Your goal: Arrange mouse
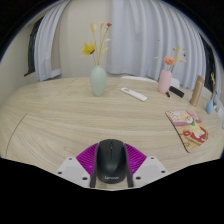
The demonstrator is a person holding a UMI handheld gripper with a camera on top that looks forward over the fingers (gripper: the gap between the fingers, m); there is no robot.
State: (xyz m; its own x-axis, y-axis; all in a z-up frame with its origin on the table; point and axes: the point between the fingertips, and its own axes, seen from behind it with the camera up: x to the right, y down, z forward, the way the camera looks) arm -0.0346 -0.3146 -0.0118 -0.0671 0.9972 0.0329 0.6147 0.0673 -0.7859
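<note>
A black Lenovo mouse (110, 162) sits between my gripper's (110, 168) two fingers, its nose pointing away over the wooden table (60, 115). The magenta pads (86, 158) press against its left and right sides, so the gripper is shut on it. The mouse's underside is hidden, and I cannot tell whether it touches the table.
Beyond the fingers stand a pale green vase (99, 80) with yellow flowers and a pink vase (165, 80). A white flat device (134, 94) lies between them. A patterned mat (192, 128) lies at the right, with a wooden chair back (197, 91) behind it.
</note>
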